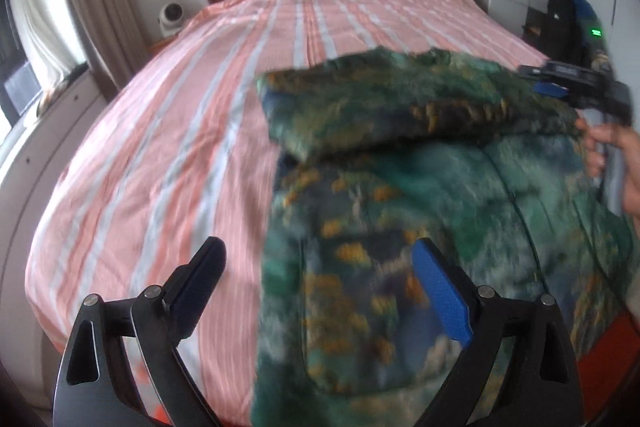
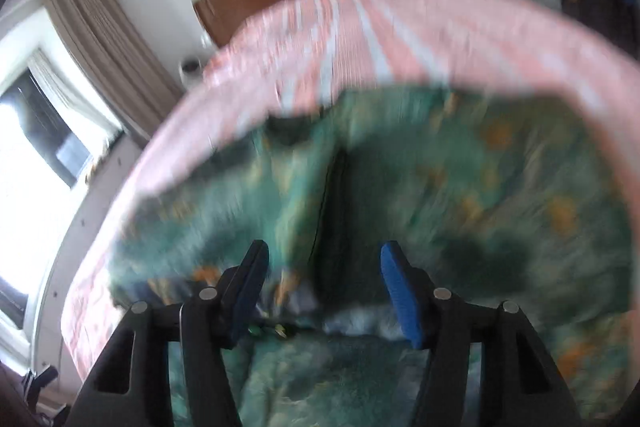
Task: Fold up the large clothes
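I read the green patterned garment (image 1: 420, 211) as thick, fuzzy and soft: light enough to lift by an edge, but bulky, so it will sag and trap air rather than hold a crease. It lies on the striped bedsheet (image 1: 168, 155) at the near right part of the bed, its lower end over the near edge, with one part already laid across the upper body as a band.

My left gripper (image 1: 320, 291) hovers low over the garment's left edge, angled down; its jaws stand wide apart with nothing between them, one finger over the sheet, the other over the fabric. I would take hold at that left hem, pinching both layers.

My right gripper (image 2: 325, 287) points down at the garment's middle, near a dark seam or fold. Its jaws are about half open, and they grip no cloth that I can see, though the picture is blurred. In the left view the hand (image 1: 616, 163) holds it at the far right edge.
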`<action>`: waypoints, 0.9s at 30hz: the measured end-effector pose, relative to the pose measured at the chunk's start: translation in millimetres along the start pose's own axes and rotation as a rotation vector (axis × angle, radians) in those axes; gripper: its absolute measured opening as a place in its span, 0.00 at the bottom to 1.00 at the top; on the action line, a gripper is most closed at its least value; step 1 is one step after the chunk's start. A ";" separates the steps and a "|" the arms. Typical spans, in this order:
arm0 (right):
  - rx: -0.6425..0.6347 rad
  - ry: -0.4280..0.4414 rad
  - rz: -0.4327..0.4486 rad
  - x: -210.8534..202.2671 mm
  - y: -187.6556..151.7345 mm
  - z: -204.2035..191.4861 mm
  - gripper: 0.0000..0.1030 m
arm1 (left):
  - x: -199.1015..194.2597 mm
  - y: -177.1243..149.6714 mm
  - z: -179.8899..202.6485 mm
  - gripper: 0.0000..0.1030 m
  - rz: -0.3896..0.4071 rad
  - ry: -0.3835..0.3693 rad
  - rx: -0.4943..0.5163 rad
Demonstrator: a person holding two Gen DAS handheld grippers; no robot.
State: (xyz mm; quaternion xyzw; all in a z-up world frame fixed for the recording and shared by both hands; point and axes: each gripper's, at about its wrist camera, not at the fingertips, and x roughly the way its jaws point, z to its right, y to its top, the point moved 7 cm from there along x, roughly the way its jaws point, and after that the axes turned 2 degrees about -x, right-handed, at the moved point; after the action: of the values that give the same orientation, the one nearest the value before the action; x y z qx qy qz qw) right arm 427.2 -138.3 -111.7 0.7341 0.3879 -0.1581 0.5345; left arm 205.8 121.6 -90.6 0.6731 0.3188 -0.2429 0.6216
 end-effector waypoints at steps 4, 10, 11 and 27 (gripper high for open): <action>-0.142 0.090 0.073 -28.9 30.4 -40.9 0.57 | 38.4 55.6 -0.4 0.92 0.065 -0.019 -0.049; -0.135 0.175 -0.113 43.8 2.5 -64.5 0.57 | 149.4 80.2 -4.8 0.93 -0.067 0.105 -0.052; -0.092 0.131 -0.180 64.2 -10.5 -53.2 0.57 | 176.4 68.9 -7.7 0.93 -0.174 0.112 -0.061; -0.097 -0.024 0.040 -76.4 -85.1 -32.8 0.95 | -20.6 -3.5 -94.3 0.97 -0.046 0.196 0.026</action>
State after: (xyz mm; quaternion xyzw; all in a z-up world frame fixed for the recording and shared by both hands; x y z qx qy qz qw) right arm 308.8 -128.2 -106.2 0.7128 0.3740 -0.1372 0.5772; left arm 182.7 212.6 -67.7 0.6941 0.3902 -0.1945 0.5728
